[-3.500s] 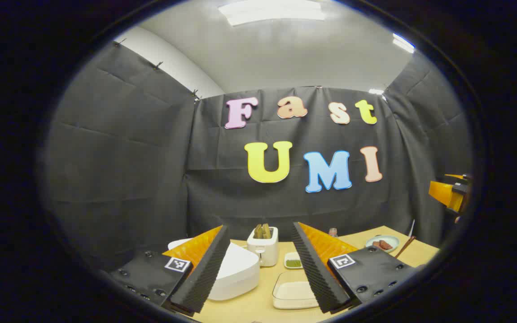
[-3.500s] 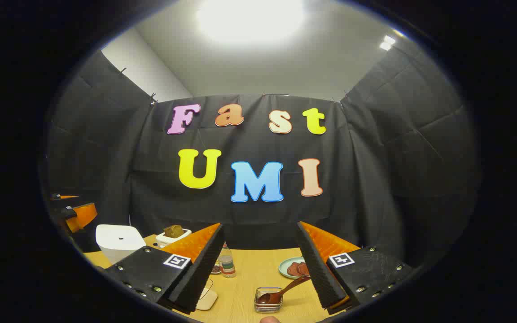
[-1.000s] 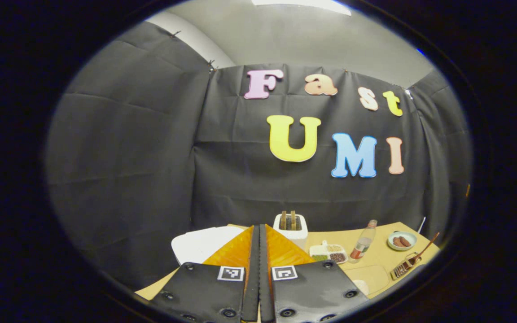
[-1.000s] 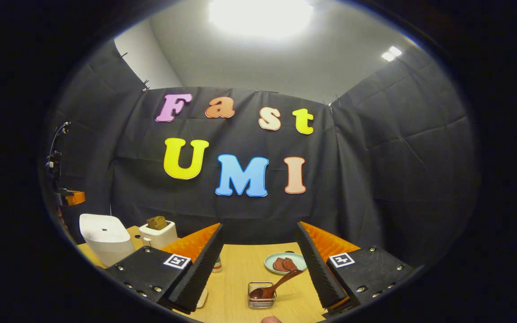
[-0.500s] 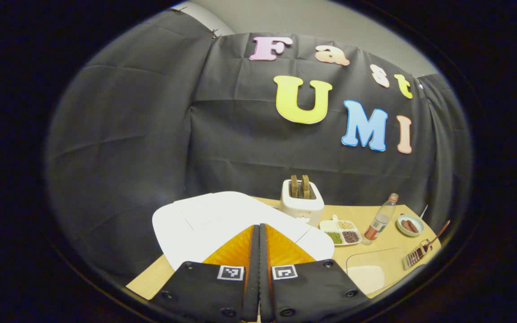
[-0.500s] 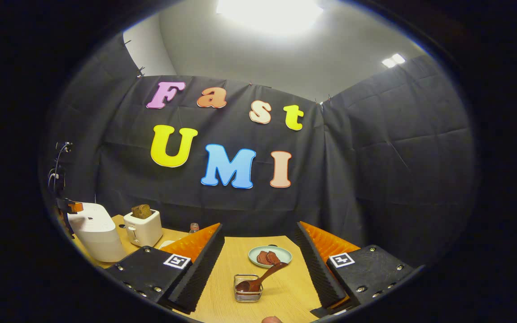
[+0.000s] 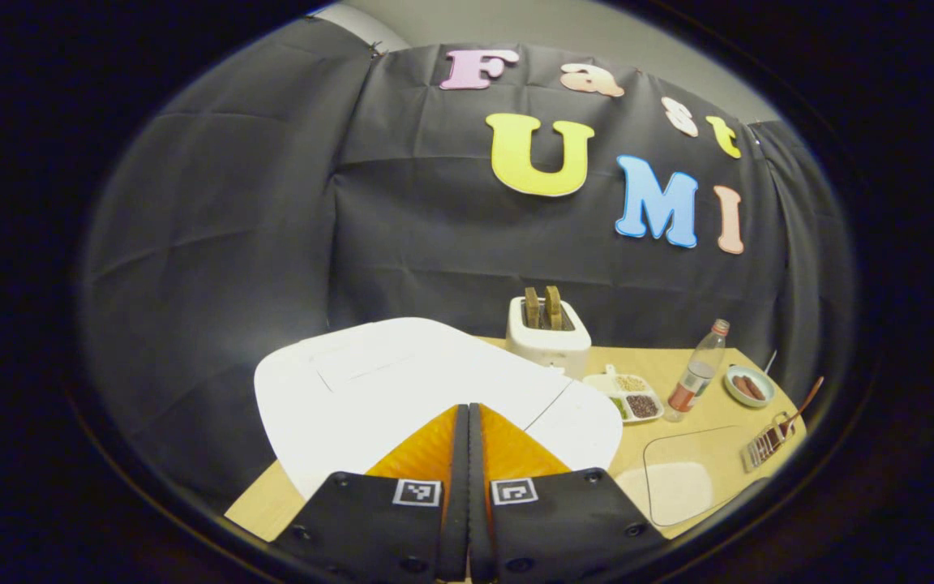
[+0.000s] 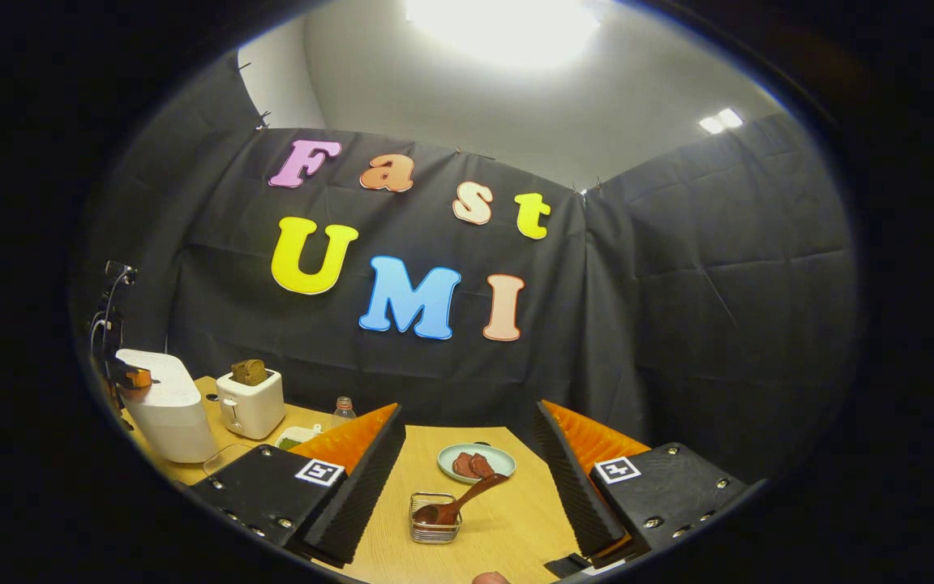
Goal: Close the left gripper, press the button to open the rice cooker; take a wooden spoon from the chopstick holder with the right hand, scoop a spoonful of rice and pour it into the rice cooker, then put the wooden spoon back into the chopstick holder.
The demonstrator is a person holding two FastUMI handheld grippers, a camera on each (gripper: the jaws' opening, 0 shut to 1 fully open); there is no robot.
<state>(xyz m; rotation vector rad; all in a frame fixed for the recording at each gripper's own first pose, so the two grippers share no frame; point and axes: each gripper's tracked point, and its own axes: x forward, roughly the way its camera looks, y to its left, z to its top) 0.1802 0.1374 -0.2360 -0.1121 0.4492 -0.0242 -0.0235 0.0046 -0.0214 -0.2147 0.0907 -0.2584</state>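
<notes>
The white rice cooker (image 7: 386,389) lies just under and ahead of my left gripper (image 7: 467,408), whose fingers are pressed together with nothing between them; its lid is closed. In the right gripper view the cooker (image 8: 160,410) stands at the far left with the left gripper (image 8: 136,377) at its top. A wire chopstick holder (image 8: 434,519) with a dark wooden spoon (image 8: 467,496) leaning in it sits low between the spread fingers of my right gripper (image 8: 469,408), which is open and apart from it. A glass dish of rice (image 7: 678,487) lies right of the cooker.
On the wooden table (image 8: 516,527) stand a white toaster (image 7: 548,337) with bread, a divided dish of grains (image 7: 631,399), a small bottle (image 7: 698,369) and a plate of sausage slices (image 8: 475,462). Black cloth walls close the table's far sides.
My shut left gripper has come down closer over the cooker lid, which now looks larger. The right gripper has shifted a little; the holder with the spoon sits slightly further left in its view.
</notes>
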